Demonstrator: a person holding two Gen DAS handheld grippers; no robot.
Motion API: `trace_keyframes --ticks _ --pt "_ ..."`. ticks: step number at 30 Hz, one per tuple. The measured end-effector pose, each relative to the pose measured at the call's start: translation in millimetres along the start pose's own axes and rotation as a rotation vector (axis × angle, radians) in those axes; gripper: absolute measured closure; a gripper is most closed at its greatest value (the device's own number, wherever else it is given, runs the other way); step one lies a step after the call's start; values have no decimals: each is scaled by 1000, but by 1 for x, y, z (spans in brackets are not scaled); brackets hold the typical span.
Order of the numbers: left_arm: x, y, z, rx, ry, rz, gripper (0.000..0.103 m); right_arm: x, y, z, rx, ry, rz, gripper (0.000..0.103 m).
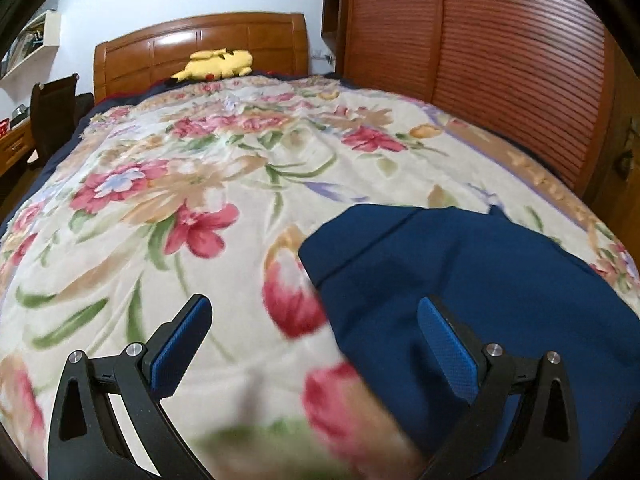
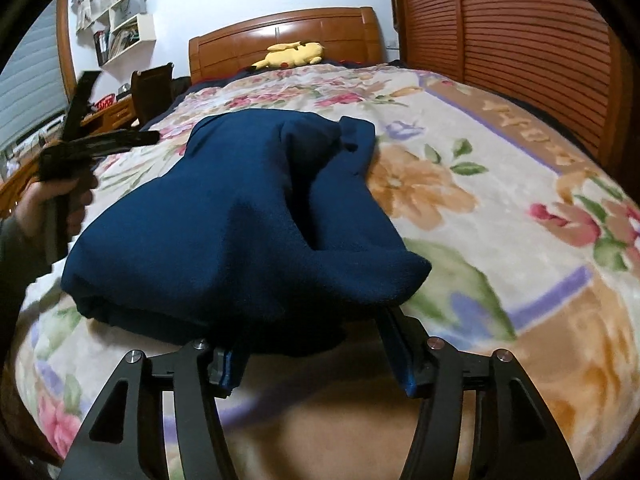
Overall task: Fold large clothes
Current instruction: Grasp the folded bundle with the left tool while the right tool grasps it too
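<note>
A dark navy fleece garment, bunched and partly folded, is seen lying on a floral plush blanket spread over the bed; in the right wrist view it fills the centre of the frame, in the left wrist view the lower right. The right gripper is found at the bottom centre, its jaws apart, with the near hem of the garment draped over the fingertips; whether the pads press on cloth cannot be told. The left gripper is seen wide open, nothing held, its right finger over the garment's edge, its left finger over bare blanket. A yellow plush toy is noted against the wooden headboard at the upper centre.
</note>
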State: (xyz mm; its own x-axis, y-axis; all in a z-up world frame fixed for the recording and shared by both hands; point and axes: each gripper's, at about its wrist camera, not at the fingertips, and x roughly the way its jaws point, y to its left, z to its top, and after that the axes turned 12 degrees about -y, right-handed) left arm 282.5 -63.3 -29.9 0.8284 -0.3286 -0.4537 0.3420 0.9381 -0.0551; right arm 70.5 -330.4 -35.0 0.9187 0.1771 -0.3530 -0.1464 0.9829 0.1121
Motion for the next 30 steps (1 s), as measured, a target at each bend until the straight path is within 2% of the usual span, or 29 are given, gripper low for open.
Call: trace_keyframes --ticks 8,9,11,13,14,15,16,18,19,24,30 --pt "57 -5 -7 -13 109 -23 0 4 -5 -1 50 2 32 40" --pt "60 -6 -8 -18 117 -33 4 5 -4 -1 47 4 31 40" --pt "65 -6 -10 -48 131 -78 14 7 -3 1 44 8 33 40" --pt "65 -4 -8 -97 138 -145 38 8 0 3 37 13 35 44" --pt "66 -4 -7 -114 145 -163 42 8 0 4 36 13 43 48" --pt "66 -5 -6 -111 146 -155 50 9 2 4 38 16 60 58" --pt "64 -7 -5 -100 146 -152 64 11 3 5 41 19 81 72" --pt "61 -10 -2 -86 148 -157 81 11 9 5 30 14 98 78" --pt "58 -11 1 -79 142 -149 86 10 10 5 18 8 94 84" --pt "25 -21 20 -29 74 -99 92 0 8 9 41 -50 102 92" --pt "-27 -32 44 12 -11 -112 93 -12 16 23 0 -89 53 94"
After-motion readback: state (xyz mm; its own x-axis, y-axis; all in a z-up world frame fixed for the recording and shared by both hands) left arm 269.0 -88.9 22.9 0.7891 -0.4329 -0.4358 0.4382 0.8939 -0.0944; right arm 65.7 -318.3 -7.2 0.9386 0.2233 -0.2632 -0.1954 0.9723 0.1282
